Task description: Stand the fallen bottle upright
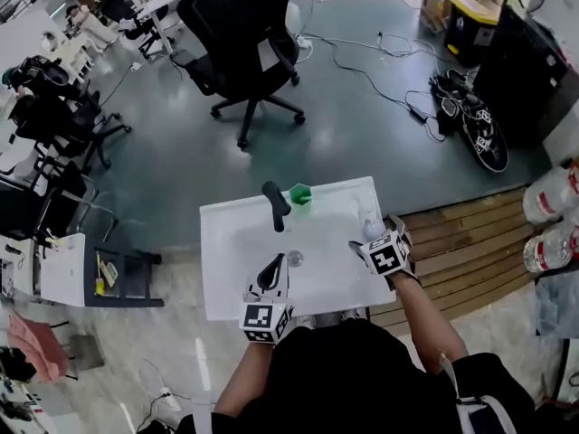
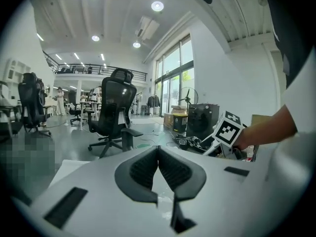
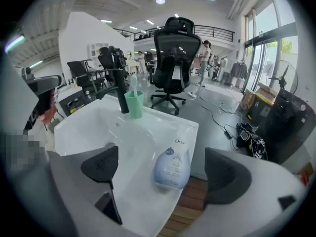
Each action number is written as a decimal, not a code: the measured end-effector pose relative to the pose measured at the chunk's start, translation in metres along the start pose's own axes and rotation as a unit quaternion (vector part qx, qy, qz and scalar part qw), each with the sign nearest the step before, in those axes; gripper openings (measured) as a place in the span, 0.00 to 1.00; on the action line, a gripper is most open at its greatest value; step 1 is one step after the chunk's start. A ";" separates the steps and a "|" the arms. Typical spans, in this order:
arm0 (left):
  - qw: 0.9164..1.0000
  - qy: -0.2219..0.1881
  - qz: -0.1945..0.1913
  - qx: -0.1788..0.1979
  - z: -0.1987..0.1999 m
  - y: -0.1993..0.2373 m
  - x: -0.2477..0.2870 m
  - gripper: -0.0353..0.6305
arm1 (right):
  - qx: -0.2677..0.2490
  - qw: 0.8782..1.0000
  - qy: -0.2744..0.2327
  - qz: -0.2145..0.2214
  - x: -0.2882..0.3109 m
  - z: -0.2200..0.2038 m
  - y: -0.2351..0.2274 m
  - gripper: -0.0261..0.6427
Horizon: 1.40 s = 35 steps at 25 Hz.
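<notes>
Your left tongs [image 1: 271,269] sit at the lower centre of the head view, over the near edge of the white desk with its shallow basin [image 1: 226,242]. In the left gripper view the jaws are pressed together with nothing in them. Keep them there; they play no part yet.

Further right and towards the top of the desk stand the black tap [image 1: 275,204] and the green plastic cup [image 1: 300,194] with a toothbrush in it. Both are well apart from the work, so a knock there is unlikely.

The trouble lies at the right edge. The pale blue-and-white plastic bottle [image 3: 171,168] lies on its side right at the desk's right rim, broad end towards you. Wooden decking [image 1: 461,242] lies below and to the right of it. Your right tongs [image 1: 378,240] hang just above it. The jaws are spread wide, one on each side of the bottle, and neither pad touches it.

- If one pad lands first, it will likely shove the bottle sideways. A push to the right would roll it over the rim onto the boards.
- The body looks smooth and rounded, so a squeeze off its middle could squirt it out.
- Stood up this close to the rim, it could topple off.
</notes>
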<state>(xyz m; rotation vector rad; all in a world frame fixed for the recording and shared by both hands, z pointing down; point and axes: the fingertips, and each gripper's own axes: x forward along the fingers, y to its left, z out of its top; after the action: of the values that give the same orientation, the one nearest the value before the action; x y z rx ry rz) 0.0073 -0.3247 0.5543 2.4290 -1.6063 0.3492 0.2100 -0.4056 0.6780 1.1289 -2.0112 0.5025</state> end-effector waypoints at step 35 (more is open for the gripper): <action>0.999 0.032 -0.034 0.007 -0.025 0.079 0.020 0.08 | 0.059 0.978 0.201 -0.011 0.098 -0.001 -0.044 0.53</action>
<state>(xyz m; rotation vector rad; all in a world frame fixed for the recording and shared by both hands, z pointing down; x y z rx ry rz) -0.0603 -0.3654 0.5881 2.4496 -1.4948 0.4243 0.2167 -0.4814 0.7532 1.0227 -1.6327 0.7793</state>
